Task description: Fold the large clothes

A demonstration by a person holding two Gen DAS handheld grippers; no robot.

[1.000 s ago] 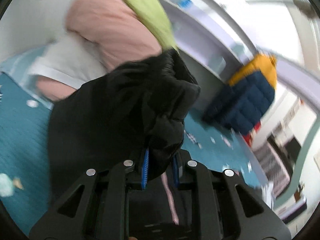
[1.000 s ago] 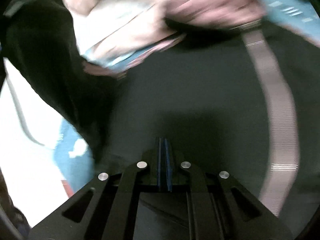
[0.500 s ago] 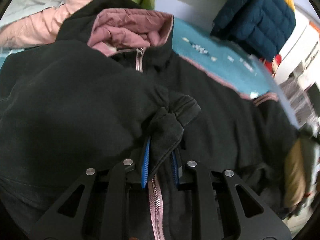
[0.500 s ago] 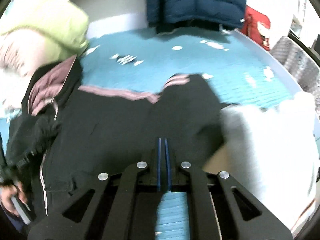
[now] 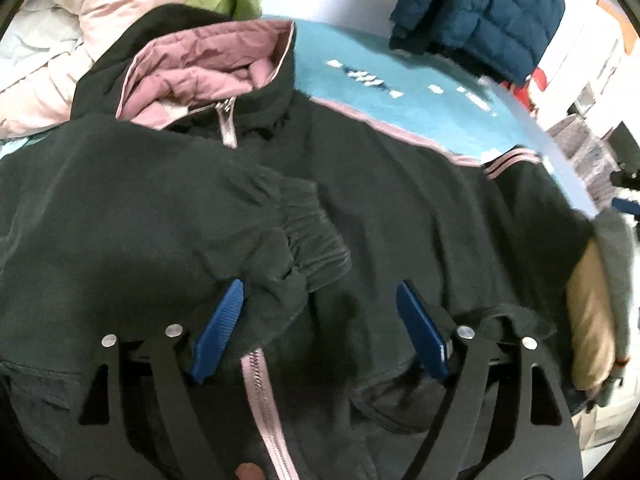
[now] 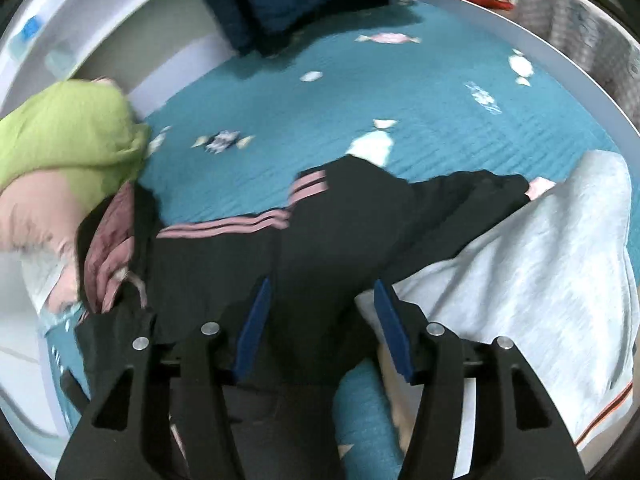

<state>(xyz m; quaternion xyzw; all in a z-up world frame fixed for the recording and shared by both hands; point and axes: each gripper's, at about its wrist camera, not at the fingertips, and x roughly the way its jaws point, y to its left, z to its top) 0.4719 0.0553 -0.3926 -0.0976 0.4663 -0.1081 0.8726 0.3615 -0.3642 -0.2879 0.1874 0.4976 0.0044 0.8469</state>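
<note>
**Q:** Releasing the sleeve — what do the two views show?

**A:** The black jacket [image 5: 400, 208] lies front-up on the teal bedspread [image 6: 400, 92], pink-lined collar [image 5: 208, 68] away from the camera, zipper [image 5: 266, 412] running down the middle. The left gripper [image 5: 320, 328] has its jaws opening; the sleeve cuff [image 5: 296, 256], laid across the chest, rests against the left pad but is not clamped. The right gripper [image 6: 320, 324] is also opening, with black cloth below its pads, unpinched.

**Q:** How should this step be done well?

**A:** Probably by lifting both grippers straight up so no pad drags the cuff off the chest. The far striped sleeve [image 6: 256, 226] appears spread outward and likely needs folding in next, clear of the grey garment [image 6: 532, 280] beside it.
</note>
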